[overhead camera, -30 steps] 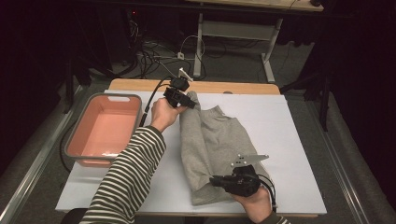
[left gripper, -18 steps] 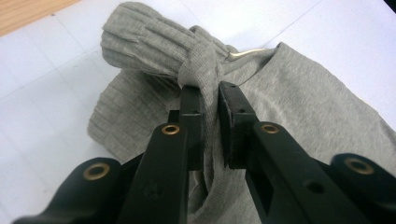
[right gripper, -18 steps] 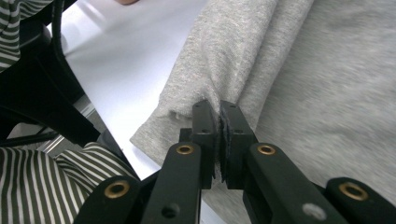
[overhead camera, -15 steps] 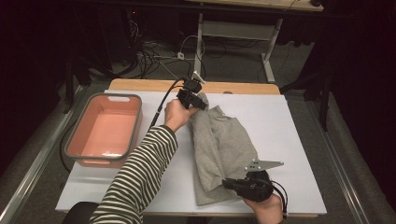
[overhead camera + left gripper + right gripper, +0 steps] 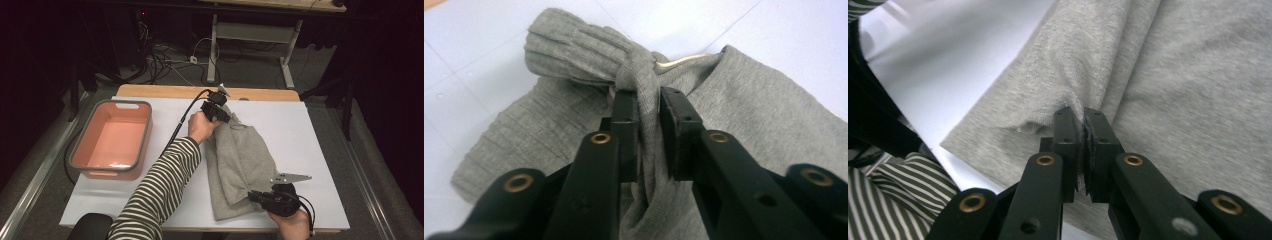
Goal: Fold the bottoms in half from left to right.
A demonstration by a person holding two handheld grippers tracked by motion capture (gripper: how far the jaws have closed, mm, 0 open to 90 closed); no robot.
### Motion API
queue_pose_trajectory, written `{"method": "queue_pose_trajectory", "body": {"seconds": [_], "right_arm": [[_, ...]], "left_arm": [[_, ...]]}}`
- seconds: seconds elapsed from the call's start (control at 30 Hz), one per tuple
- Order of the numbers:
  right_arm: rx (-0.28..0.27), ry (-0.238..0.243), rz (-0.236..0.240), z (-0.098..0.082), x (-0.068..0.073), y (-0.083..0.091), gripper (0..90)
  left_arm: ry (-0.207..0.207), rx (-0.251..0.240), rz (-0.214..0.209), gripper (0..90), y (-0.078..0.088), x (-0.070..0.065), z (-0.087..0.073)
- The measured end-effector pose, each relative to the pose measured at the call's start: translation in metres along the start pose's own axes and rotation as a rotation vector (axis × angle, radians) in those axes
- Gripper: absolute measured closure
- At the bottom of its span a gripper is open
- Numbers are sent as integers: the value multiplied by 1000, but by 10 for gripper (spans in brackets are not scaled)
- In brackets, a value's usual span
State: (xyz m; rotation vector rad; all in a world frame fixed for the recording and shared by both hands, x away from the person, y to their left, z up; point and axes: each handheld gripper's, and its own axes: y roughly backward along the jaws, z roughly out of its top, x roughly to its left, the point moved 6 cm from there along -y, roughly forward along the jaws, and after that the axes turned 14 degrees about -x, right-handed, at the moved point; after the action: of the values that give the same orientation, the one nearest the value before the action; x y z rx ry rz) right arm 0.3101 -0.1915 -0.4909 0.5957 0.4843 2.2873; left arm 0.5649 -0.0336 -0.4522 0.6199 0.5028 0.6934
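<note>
A grey knit sweater lies folded lengthwise on the white table top. My left gripper is at its far end, low over the table. In the left gripper view a bunched strand by the ribbed cuff runs between the jaws of my left gripper. Those jaws have just been opening a little, and the cloth still fills the gap. My right gripper is at the near end, and in the right gripper view it is shut on a folded edge of the sweater.
A pink bin with a grey rim stands on the left of the table. A striped sleeve reaches across the middle from the near edge. A wooden strip runs along the far edge, with cables and a desk frame behind it.
Both hands have moved right, the left also lower. The sweater has been drawn over into a narrower fold and now lies farther right.
</note>
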Motion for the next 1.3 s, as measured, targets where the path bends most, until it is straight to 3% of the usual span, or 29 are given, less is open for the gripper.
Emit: {"method": "queue_pose_trajectory", "body": {"seconds": [0.17,0.27,0.3,0.57,0.73,0.9,0.93,1.0,1.13,1.27,1.3], "right_arm": [[24,11,-19,-4,-5,-4,844],[34,19,-22,-5,-6,-5,827],[31,25,-30,-5,-6,-4,771],[-26,98,-63,6,0,5,630],[-74,123,-77,15,1,15,607],[-101,137,-103,24,-11,11,577],[-101,137,-103,24,-11,11,577],[-97,167,-125,29,-20,3,557],[-92,216,-180,37,-36,-8,534],[-74,205,-245,42,-59,-16,516],[-74,205,-245,42,-59,-16,516]], "left_arm": [[6,-5,-7,500,3,0,-2],[0,-19,-5,437,10,-1,-4],[-1,-37,-7,425,20,-1,-7],[-27,-63,21,397,52,2,-30],[-55,-52,11,396,66,-1,-64],[-26,-23,7,393,65,-4,-96],[-26,-23,7,393,65,-4,-96],[-11,-13,0,393,63,-8,-111],[3,-7,-11,393,62,-12,-122],[14,-3,-29,393,60,-21,-136],[14,-3,-29,392,60,-21,-136]]}}
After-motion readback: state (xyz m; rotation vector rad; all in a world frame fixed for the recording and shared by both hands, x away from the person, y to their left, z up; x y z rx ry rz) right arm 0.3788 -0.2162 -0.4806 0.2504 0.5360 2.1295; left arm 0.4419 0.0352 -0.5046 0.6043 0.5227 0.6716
